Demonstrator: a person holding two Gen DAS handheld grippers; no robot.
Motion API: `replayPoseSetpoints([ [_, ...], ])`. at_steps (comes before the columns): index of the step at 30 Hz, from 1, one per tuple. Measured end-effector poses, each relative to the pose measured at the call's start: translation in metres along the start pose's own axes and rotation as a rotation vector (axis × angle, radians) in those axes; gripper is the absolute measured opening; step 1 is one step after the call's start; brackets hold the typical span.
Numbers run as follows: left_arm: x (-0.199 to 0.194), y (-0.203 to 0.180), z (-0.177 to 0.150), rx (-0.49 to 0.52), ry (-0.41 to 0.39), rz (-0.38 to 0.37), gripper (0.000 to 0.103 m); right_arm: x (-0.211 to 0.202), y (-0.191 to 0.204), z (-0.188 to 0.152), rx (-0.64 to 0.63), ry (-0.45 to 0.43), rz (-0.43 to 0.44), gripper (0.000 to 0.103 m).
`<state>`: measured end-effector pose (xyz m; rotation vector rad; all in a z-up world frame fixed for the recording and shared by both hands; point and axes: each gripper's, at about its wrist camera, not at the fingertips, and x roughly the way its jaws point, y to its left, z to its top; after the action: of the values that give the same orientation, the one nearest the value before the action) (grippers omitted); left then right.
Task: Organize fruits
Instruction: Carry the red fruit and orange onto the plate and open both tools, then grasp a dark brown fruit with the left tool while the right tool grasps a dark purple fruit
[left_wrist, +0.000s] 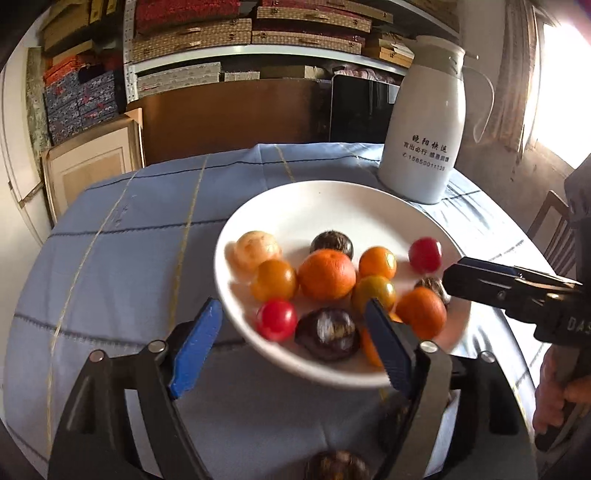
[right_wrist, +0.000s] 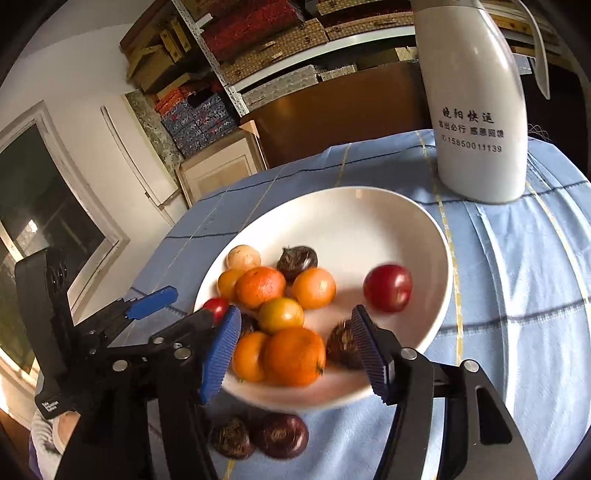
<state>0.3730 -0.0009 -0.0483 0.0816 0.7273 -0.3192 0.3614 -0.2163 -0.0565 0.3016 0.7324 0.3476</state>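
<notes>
A blue cloth covers the table; fruits are piled in the plate, two chestnuts left near it. Both the left gripper and right gripper are held wide, empty. Chestnuts are judged hard, light, rollable; best pinched across the middle

A white thermos jug with printed Chinese lettering stands upright on the tabletop, on a blue checked tablecloth. Behind, metal shelves hold stacked patterned boxes; a framed panel leans below.
</notes>
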Motion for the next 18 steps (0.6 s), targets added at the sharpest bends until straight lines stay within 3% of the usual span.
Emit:
replayPoseSetpoints([
  [1, -0.008, 0.001, -0.008, -0.003, -0.005, 0.004, 0.093, -0.002, 0.001, -0.004, -0.004, 0.004, -0.002, 0.064],
  [10, -0.045, -0.008, -0.078, 0.069, 0.040, 0.058, 0.093, -0.029, 0.012, -0.058, -0.031, 0.026, -0.003, 0.078],
  [18, -0.039, -0.017, -0.089, 0.102, 0.071, 0.075, 0.093, -0.037, 0.011, -0.071, -0.041, 0.028, -0.036, 0.083],
])
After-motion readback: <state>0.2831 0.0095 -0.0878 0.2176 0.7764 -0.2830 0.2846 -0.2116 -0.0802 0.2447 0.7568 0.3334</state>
